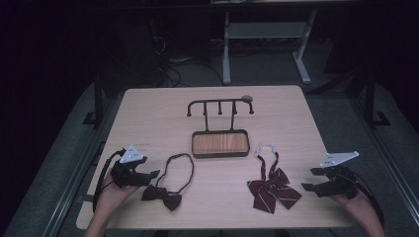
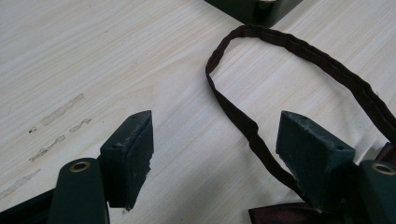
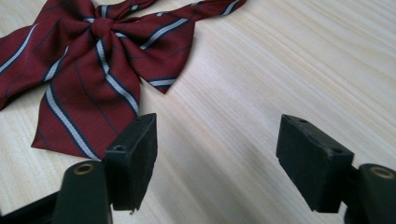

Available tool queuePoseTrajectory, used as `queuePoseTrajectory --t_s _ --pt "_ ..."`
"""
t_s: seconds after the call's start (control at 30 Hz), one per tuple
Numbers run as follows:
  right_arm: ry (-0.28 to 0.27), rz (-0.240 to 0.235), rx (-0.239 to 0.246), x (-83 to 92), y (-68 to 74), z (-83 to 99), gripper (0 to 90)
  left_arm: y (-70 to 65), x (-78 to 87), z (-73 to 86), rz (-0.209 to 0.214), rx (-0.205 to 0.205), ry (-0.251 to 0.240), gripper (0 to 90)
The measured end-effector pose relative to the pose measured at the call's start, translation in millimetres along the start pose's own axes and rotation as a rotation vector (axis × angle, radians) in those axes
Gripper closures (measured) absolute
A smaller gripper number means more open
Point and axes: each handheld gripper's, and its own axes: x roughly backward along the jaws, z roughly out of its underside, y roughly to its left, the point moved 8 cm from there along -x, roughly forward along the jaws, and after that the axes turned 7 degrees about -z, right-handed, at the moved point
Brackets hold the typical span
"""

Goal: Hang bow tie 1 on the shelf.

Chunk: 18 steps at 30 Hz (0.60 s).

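Claws (image 1: 157, 174) (image 1: 308, 178): two; bow ties (image 1: 163, 196) (image 1: 272, 190): two

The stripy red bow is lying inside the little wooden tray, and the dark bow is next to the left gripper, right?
Not quite. The stripy red bow is not in the tray; it lies flat on the table, in front of the tray and to its right, as the high view shows. The rest is right: the dark bow lies beside the left gripper.
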Motion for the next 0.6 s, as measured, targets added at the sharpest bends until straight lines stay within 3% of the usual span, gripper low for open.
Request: queuePoseTrajectory --t_s 0.4,0.6 --pt "-0.008 -0.017 -0.011 -0.7 2.3 -2.1 24.5 -1.4 0.5 -0.5 -0.012 -0.014 0.003 27.9" --pt "-0.002 -0.036 0.019 -3.0 12.0 -15.5 21.6 -0.6 3.0 0.6 -0.011 -0.004 -0.002 27.8"
